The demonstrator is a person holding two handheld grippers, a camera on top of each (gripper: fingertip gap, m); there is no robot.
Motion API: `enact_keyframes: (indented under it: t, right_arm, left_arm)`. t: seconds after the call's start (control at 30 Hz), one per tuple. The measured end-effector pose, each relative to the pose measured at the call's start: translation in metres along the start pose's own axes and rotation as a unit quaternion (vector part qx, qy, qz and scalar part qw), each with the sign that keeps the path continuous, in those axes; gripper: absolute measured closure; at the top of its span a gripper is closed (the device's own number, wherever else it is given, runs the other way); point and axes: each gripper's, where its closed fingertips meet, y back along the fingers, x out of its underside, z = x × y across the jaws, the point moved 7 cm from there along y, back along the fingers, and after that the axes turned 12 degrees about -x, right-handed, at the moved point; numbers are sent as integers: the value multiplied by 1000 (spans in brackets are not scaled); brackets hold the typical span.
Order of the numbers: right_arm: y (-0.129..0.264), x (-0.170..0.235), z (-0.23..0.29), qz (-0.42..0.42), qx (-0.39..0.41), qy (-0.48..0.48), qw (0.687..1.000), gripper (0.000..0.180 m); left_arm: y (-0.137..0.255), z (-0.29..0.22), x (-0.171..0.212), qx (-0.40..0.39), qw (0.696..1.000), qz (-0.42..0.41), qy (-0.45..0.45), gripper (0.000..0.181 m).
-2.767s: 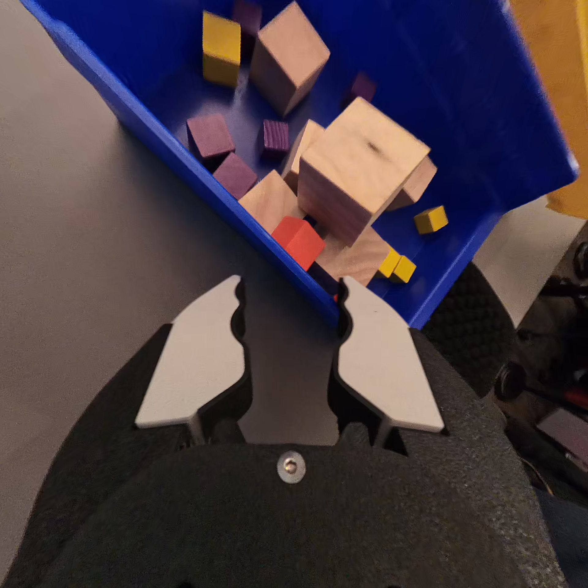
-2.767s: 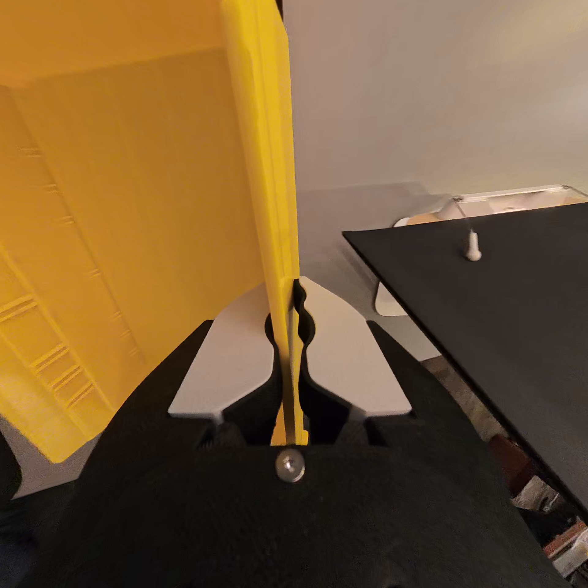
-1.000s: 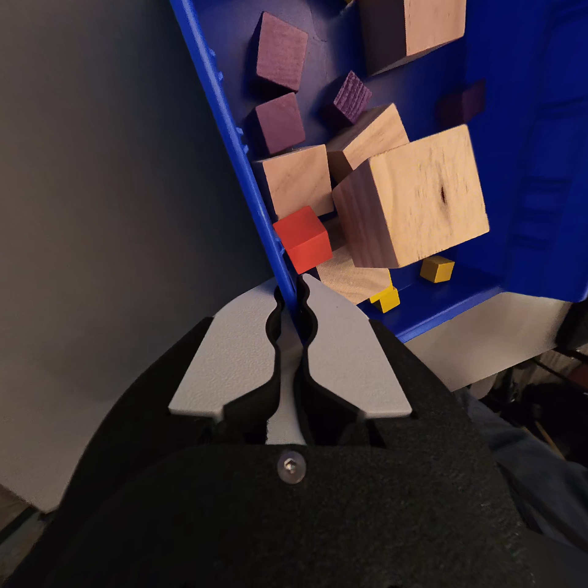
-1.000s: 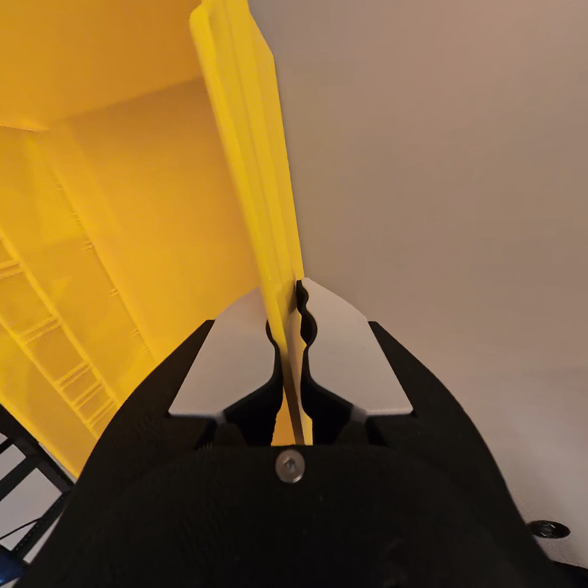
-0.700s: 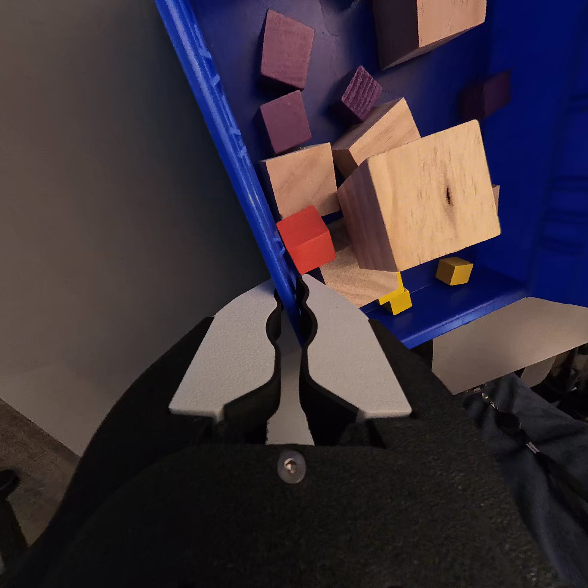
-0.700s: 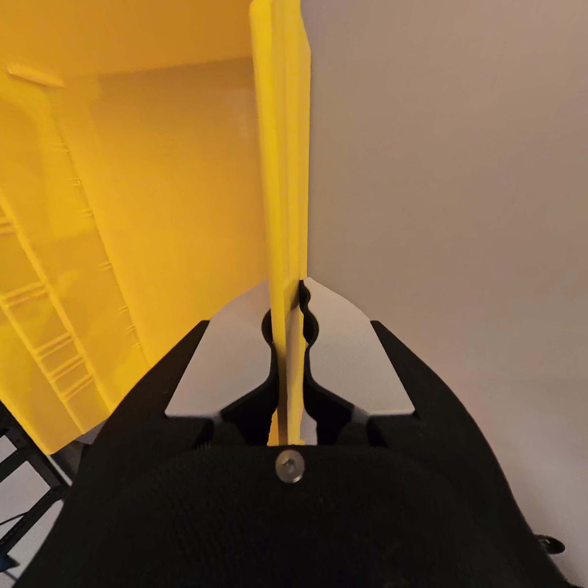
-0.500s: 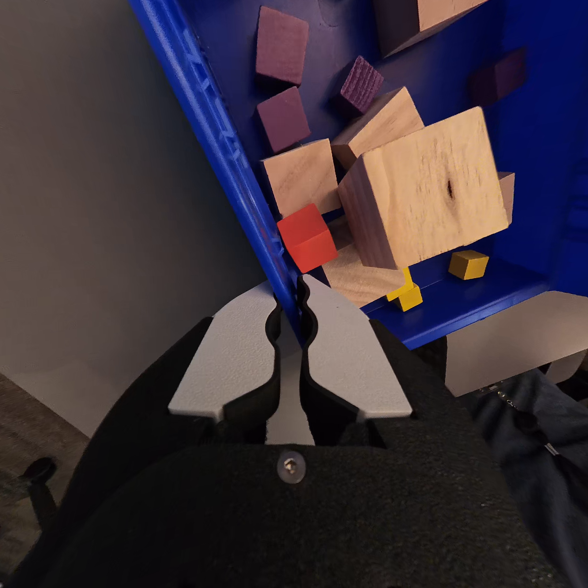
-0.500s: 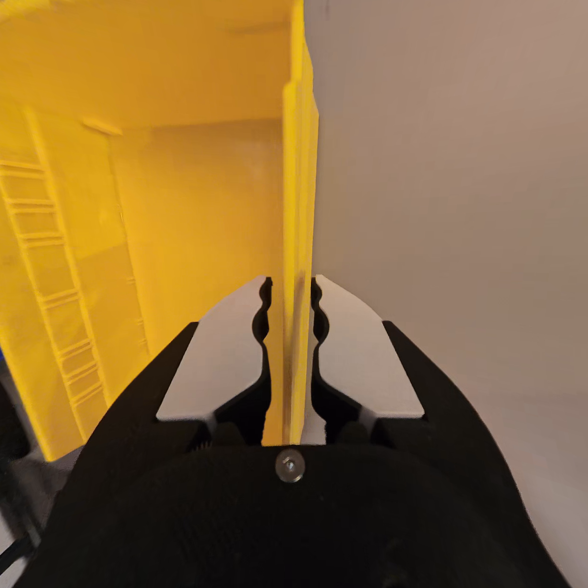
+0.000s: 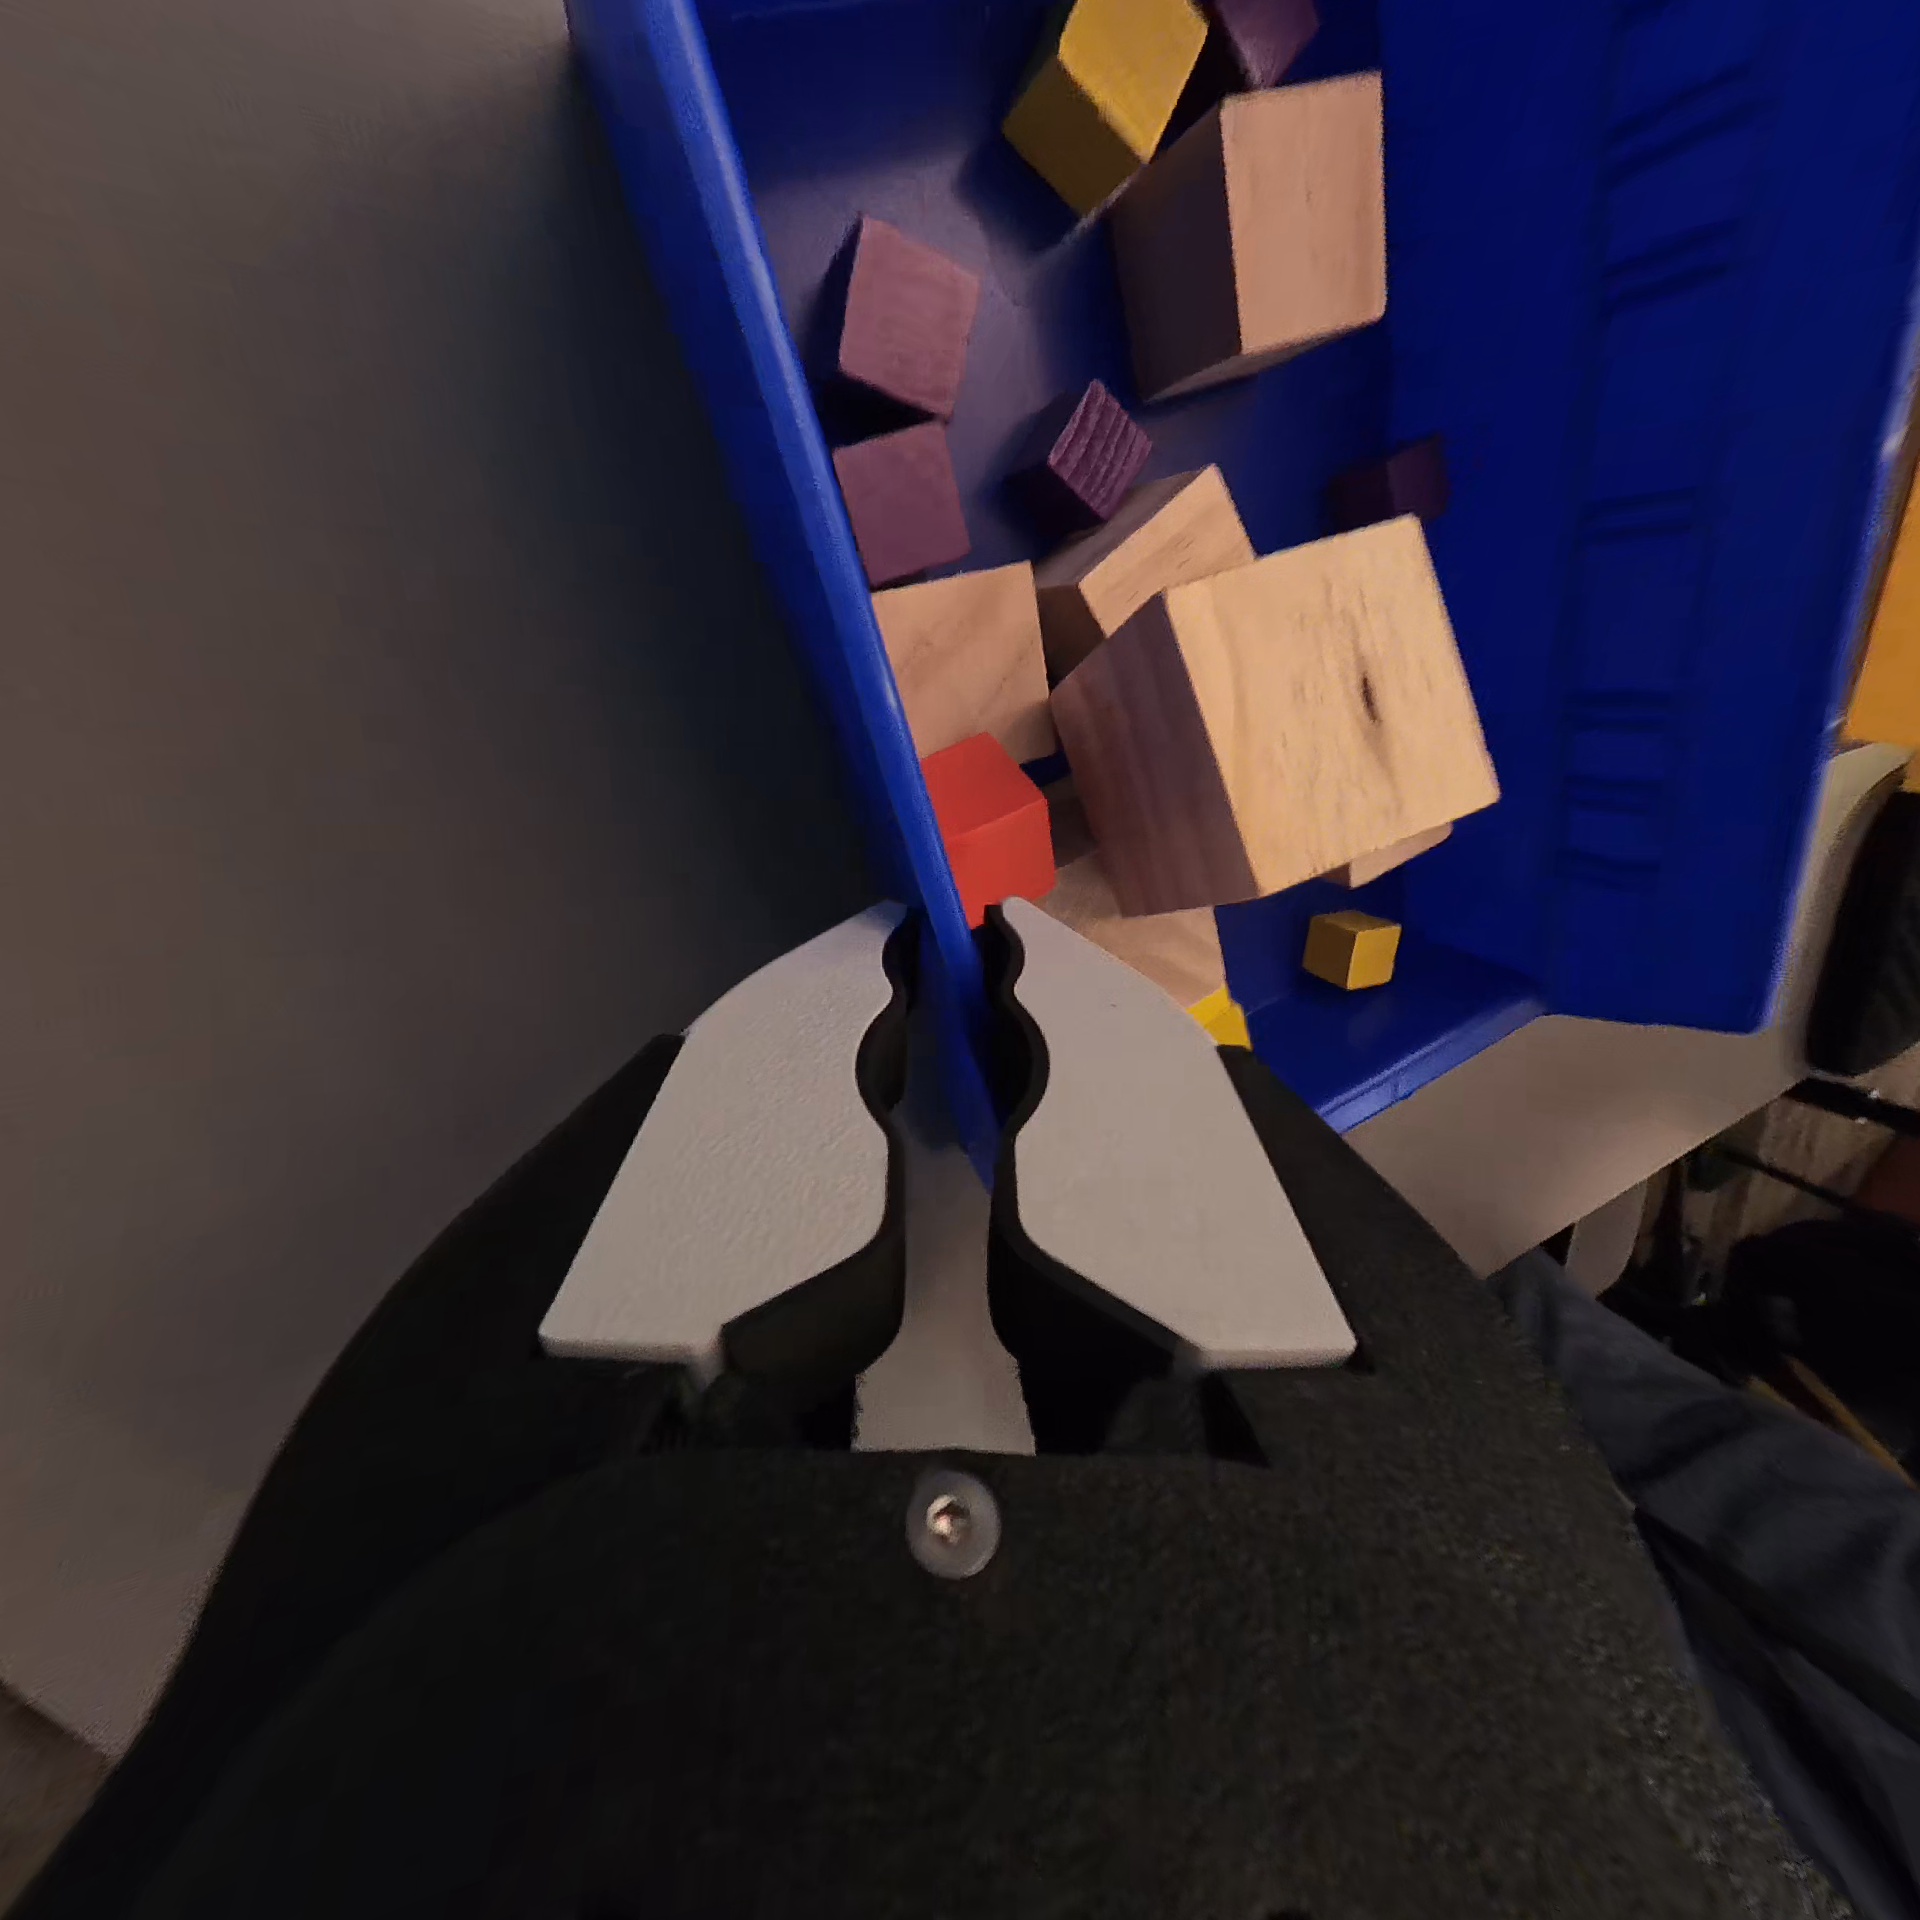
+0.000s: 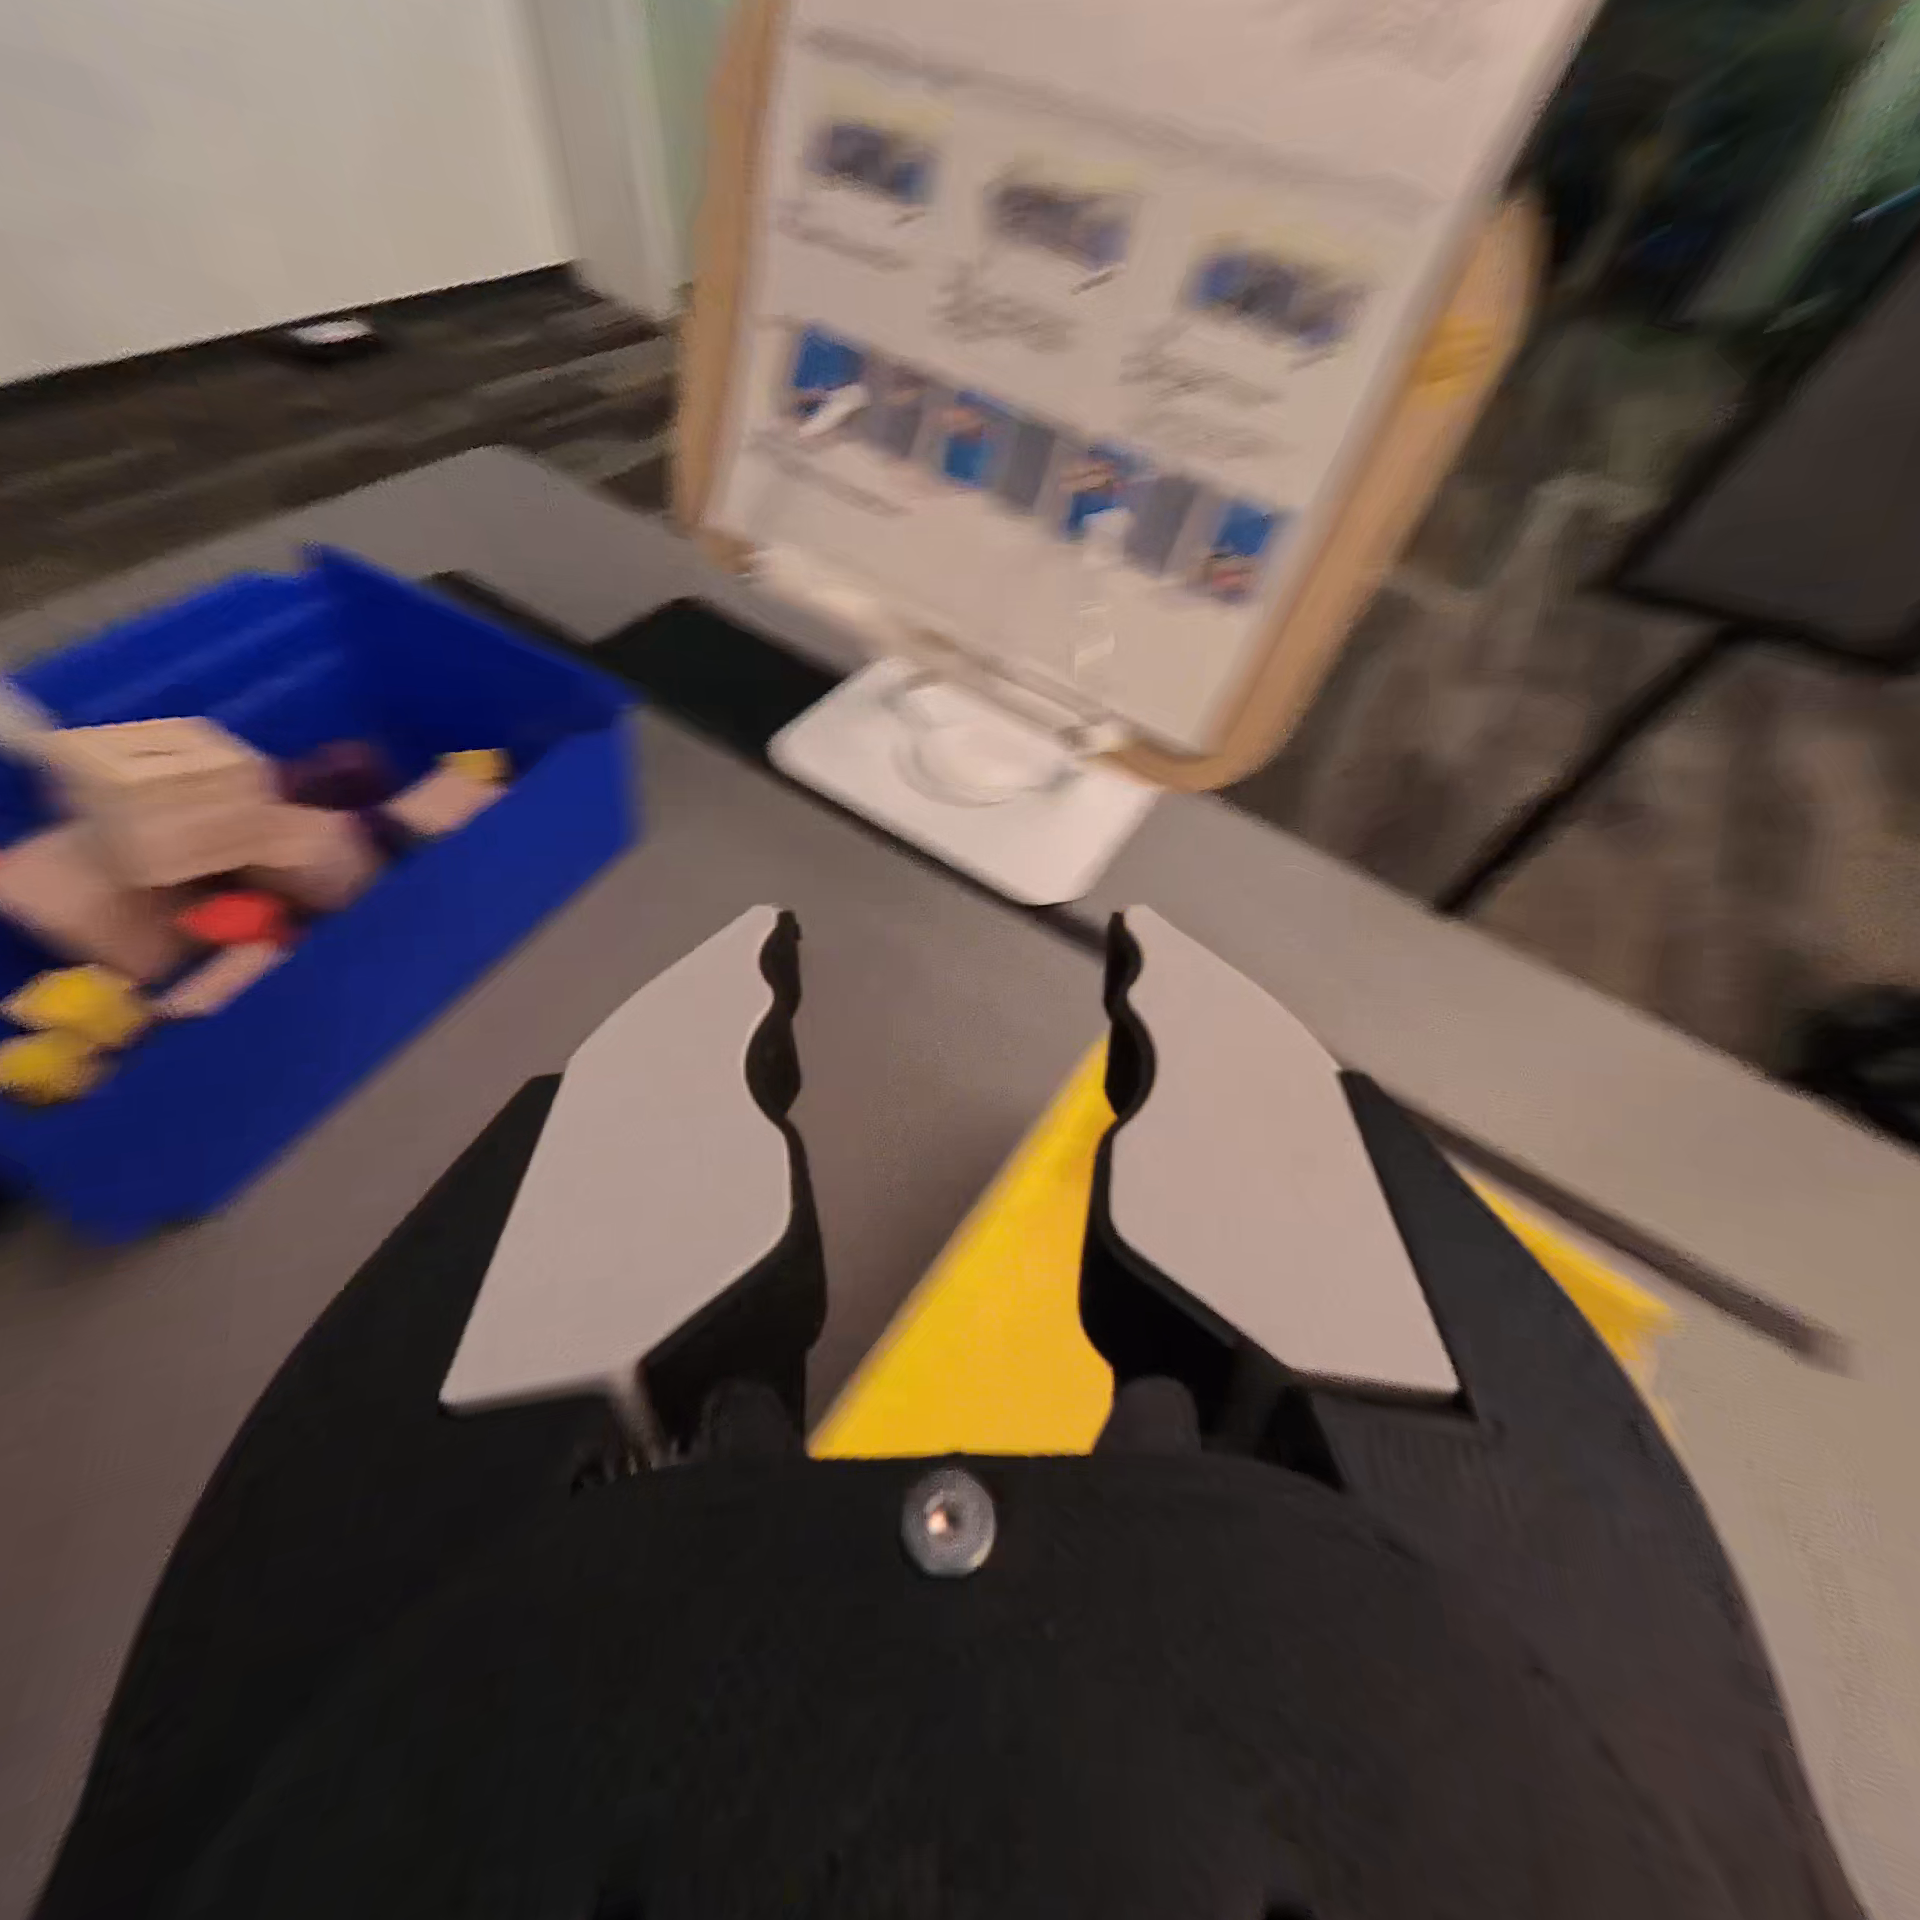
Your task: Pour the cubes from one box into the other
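Blue box (image 9: pixel 1621 520) holds all the cubes (image 9: pixel 1278 717), pinched by the left gripper (image 9: pixel 951 920); the right gripper (image 10: pixel 951 930) gapes wide above the yellow box (image 10: pixel 977 1340), so pouring looks finished.

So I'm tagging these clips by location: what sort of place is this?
Probably an office or lab set up for demonstrations: a grey table, a framed instruction sheet on a stand, dark carpet-like floor, and a blue box of cubes.

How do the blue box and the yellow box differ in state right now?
The blue box holds the cubes; the yellow box shows none, though little of it is visible. The left gripper has its jaws shut on the blue box's wall; the right gripper is open above the yellow box. Both are plastic bins.
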Motion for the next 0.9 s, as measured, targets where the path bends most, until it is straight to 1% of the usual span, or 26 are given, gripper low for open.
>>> enact_keyframes:
  t: [0.07, 0.13, 0.2, 0.3, 0.4, 0.47, 0.53, 0.63, 0.7, 0.8, 0.9]
  right_arm:
    - [-34, 1, 37, 34, -94, -52, 994, 120]
    - [-67, 7, 64, 63, -145, -95, 983, 120]
    - [-99, 16, 83, 95, -171, -123, 973, 120]
    - [-144, 28, 103, 143, -198, -191, 951, 119]
    - [-182, 32, 120, 168, -224, -263, 923, 119]
    - [-203, 35, 128, 199, -215, -275, 916, 119]
    - [-221, 37, 134, 230, -184, -262, 919, 119]
    - [-242, 42, 143, 284, -143, -253, 914, 118]
    - [-253, 47, 149, 322, -129, -254, 903, 118]
    - [-264, 56, 152, 380, -92, -239, 889, 121]
    - [-269, 65, 152, 422, -70, -231, 874, 126]
  left_arm:
    - [8, 2, -6, 12, 999, -36, 19, 166]
    - [18, 4, -14, 26, 996, -77, 44, 163]
    - [22, 5, -21, 37, 992, -98, 73, 158]
    - [17, 6, -26, 37, 991, -92, 92, 154]
    - [10, 4, -31, 25, 991, -84, 102, 154]
    - [5, 4, -32, 2, 993, -71, 100, 155]
    - [-2, 4, -32, -26, 994, -48, 94, 156]
    - [-14, 2, -32, -55, 994, -12, 93, 162]
    - [-21, 3, -32, -74, 993, 3, 89, 168]
    - [-28, 3, -34, -90, 992, 12, 85, 170]
    - [-34, 3, -35, -99, 992, 19, 82, 173]
